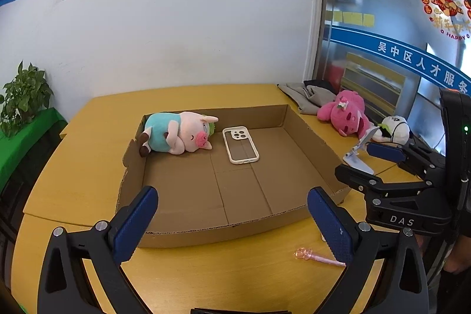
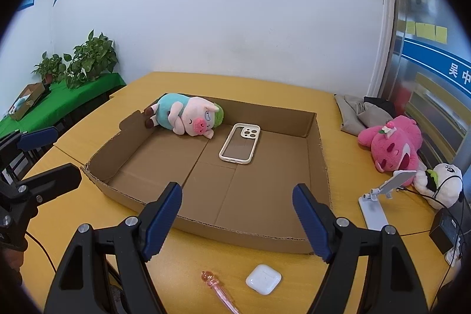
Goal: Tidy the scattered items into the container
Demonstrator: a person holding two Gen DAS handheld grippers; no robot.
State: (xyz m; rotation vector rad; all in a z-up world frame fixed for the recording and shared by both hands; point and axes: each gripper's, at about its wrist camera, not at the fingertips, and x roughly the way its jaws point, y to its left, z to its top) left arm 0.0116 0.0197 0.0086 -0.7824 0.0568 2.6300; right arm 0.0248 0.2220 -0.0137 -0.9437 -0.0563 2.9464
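Note:
A shallow cardboard box [image 1: 206,231] [image 2: 235,234] lies on the yellow table. Inside it lie a plush pig [image 1: 179,136] [image 2: 188,118] at the far left and a cream phone case [image 1: 240,144] [image 2: 240,143]. In front of the box lie a pink pen [image 1: 319,256] [image 2: 219,289] and a white earbud case [image 2: 263,278]. My left gripper [image 1: 232,221] is open and empty over the box's near wall. My right gripper [image 2: 237,214] is open and empty above the near wall; it also shows in the left wrist view [image 1: 371,159].
Right of the box lie a pink plush bear [image 1: 346,114] [image 2: 394,144], a white plush [image 1: 396,128] [image 2: 441,181], a white phone stand [image 1: 357,158] [image 2: 376,202], grey cloth [image 2: 359,111] and a black adapter with cable [image 2: 444,228]. Plants [image 2: 88,61] stand on a green table at left.

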